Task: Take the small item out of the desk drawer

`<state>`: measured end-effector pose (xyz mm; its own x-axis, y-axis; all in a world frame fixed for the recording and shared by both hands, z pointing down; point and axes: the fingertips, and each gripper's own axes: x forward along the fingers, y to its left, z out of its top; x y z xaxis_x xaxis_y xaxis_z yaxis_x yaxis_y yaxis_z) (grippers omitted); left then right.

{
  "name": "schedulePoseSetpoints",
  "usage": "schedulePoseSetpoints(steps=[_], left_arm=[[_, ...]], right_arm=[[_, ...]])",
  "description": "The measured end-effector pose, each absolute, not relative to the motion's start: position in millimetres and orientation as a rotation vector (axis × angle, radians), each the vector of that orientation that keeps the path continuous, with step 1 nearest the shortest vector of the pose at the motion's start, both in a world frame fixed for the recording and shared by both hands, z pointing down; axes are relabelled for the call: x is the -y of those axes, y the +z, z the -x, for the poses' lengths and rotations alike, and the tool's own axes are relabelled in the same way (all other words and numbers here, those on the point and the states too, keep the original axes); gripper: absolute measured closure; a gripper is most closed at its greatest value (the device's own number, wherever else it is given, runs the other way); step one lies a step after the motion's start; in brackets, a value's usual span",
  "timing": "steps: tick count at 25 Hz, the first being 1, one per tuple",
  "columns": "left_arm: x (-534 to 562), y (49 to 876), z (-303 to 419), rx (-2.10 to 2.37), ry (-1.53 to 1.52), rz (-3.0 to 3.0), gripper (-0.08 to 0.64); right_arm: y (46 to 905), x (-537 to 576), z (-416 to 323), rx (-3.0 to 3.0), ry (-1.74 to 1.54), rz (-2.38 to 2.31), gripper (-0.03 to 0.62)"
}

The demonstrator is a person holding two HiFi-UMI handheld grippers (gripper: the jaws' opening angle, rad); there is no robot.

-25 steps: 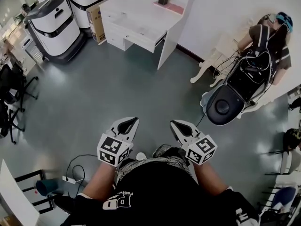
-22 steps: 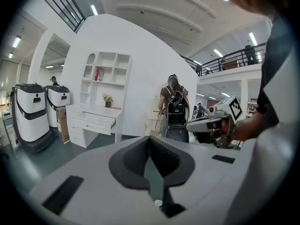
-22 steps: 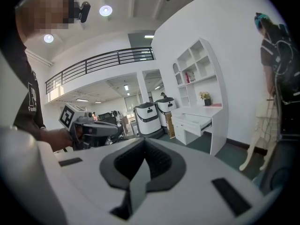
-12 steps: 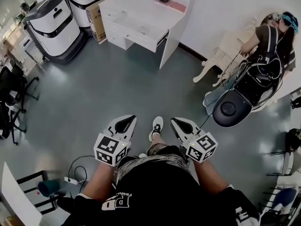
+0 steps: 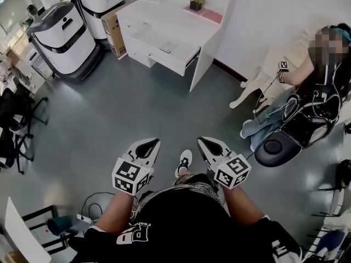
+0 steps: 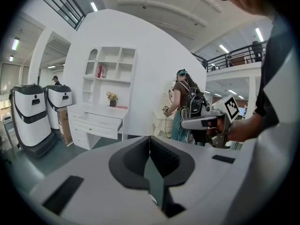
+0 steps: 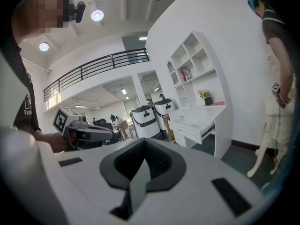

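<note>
Left claw and right claw are both fully closed, empty, touching nothing.

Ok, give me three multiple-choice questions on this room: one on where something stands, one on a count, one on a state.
1. Where does the flower pot stand?
A. On the floor
B. On the white desk
C. On a chair

2. How many white-and-black machines stand beside the desk?
A. One
B. Two
C. Four

3. The desk drawer is:
A. Pulled out
B. Pushed shut
C. Lying on the floor

Answers: 1 B, the pot sits at the desk top's back corner. 2 B, the head view shows two side by side. 3 A, the drawer's front juts out past the desk's edge.
</note>
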<state>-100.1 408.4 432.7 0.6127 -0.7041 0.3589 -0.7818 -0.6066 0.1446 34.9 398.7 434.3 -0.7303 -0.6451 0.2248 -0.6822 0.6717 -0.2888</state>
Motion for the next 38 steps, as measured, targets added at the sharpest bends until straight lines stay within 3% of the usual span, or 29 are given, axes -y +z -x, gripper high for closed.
schedulePoseSetpoints(steps=[18, 38], left_arm=[[-150, 420, 32, 1.253, 0.42, -2.524, 0.545], [-26, 439, 10, 1.147, 0.469, -2.538, 0.545]], right_arm=[[426, -141, -85, 2.828, 0.519, -1.024, 0.583], [461, -40, -101, 2.747, 0.633, -1.091, 0.583]])
